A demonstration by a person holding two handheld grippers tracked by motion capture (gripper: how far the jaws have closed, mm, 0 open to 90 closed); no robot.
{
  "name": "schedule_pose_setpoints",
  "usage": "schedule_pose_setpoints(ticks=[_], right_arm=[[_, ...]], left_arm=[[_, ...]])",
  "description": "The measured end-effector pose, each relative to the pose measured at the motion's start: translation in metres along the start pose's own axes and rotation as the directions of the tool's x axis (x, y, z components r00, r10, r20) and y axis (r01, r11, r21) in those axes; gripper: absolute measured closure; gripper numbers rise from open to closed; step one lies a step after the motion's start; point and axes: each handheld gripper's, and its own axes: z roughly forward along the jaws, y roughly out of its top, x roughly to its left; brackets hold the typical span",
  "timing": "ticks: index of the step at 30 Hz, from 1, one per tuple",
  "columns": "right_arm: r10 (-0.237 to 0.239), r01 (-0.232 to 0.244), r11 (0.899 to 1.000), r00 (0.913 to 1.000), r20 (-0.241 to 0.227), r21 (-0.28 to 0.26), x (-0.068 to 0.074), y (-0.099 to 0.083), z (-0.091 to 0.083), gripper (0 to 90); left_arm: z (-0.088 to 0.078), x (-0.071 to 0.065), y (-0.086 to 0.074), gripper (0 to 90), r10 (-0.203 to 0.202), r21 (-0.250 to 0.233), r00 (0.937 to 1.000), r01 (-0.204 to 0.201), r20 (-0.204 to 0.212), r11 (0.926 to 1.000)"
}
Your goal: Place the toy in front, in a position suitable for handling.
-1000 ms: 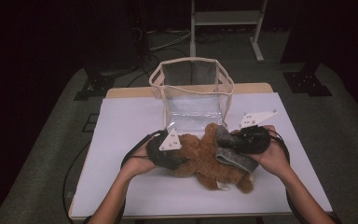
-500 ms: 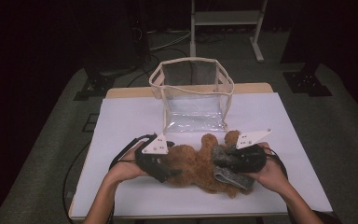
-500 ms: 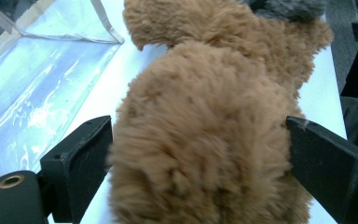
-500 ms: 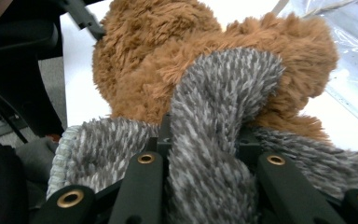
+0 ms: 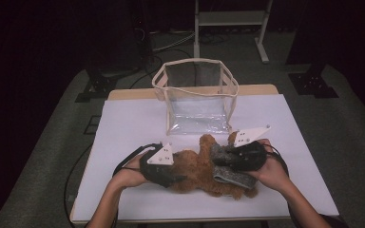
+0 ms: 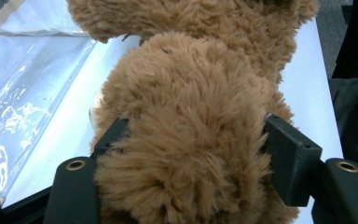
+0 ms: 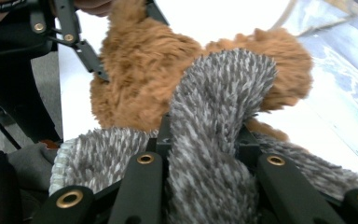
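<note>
A brown plush teddy bear (image 5: 197, 167) lies on the white table (image 5: 133, 118), in front of the clear bag (image 5: 197, 95). My left gripper (image 5: 178, 179) comes at it from the left. Its jaws have just been closing, and in the left gripper view they press into the fur on both sides of one plush lump of the bear (image 6: 186, 116). My right gripper (image 5: 218, 164) is shut on a fold of the grey knitted scarf (image 5: 233, 176) that lies over the bear's right side. The scarf (image 7: 214, 102) bulges up between those jaws, with the bear (image 7: 135, 60) behind it.
The clear plastic bag with cream trim stands open-topped at the table's far middle; its glossy wall (image 6: 23, 93) is close beside the bear. White table surface stretches left and right of the hands. A metal stand (image 5: 230, 19) is on the floor beyond the table.
Both hands and the bear have come a little toward the front edge, away from the bag. The left gripper has closed on the bear's fur. The right keeps its hold on the scarf.
</note>
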Motion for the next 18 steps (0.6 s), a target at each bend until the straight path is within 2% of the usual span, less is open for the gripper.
schedule_pose_setpoints(ticks=[4,7,9,10,14,18], right_arm=[[0.058,-0.057,0.998,0.9975,0.041,-0.027,-0.016,-0.013,-0.017,70.6],[0.111,-0.109,0.993,0.9914,0.069,-0.041,-0.028,-0.026,-0.031,70.6],[0.130,-0.127,0.991,0.9866,0.098,-0.037,-0.033,-0.031,-0.039,70.5],[0.141,-0.138,0.990,0.9852,0.098,-0.038,-0.035,-0.033,-0.041,70.5],[0.133,-0.131,0.991,0.9870,0.089,-0.036,-0.031,-0.029,-0.044,70.4],[0.094,-0.093,0.995,0.9933,0.067,-0.021,-0.026,-0.013,-0.032,70.3]], left_arm=[[0.000,0.000,-0.001,34.1,-0.009,-0.010,1.0000,0.009,0.002,0.9999],[0.000,0.001,-0.001,33.8,-0.013,-0.011,0.9999,0.013,0.002,0.9999],[0.000,0.001,-0.002,33.7,-0.018,-0.016,0.9998,0.018,0.005,0.9997],[0.000,0.001,-0.002,33.5,-0.016,-0.016,0.9999,0.016,0.005,0.9997],[-0.001,0.001,-0.003,33.2,-0.008,-0.011,0.9999,0.008,0.009,0.9999],[-0.001,-0.001,-0.002,32.9,-0.003,-0.009,1.0000,0.003,0.008,1.0000]])
